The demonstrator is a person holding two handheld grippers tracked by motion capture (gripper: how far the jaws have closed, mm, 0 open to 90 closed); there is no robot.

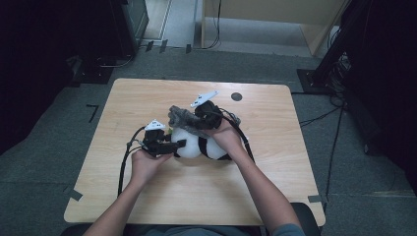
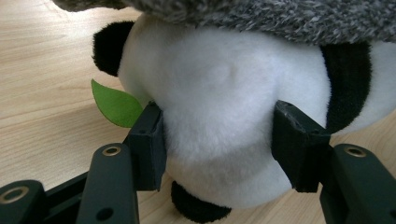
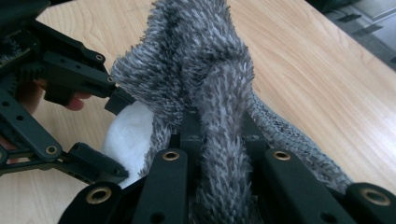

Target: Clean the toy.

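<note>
A black-and-white panda plush [image 1: 199, 146] lies on the wooden table [image 1: 142, 96]. My left gripper [image 1: 181, 144] is shut on the plush's white body [image 2: 224, 93], with one jaw pressed into each side. A green felt leaf [image 2: 116, 105] sticks out beside the left jaw. A grey fuzzy knit piece [image 1: 181, 118] drapes over the top of the panda. My right gripper [image 1: 195, 121] is shut on a fold of that grey knit [image 3: 201, 60]. In the right gripper view my left gripper [image 3: 112, 135] flanks the white fur [image 3: 128, 130].
A small dark round mark [image 1: 236, 96] sits near the table's far edge. Cables trail from both grippers across the table. Dark equipment and cables stand on the floor at the left and right of the table.
</note>
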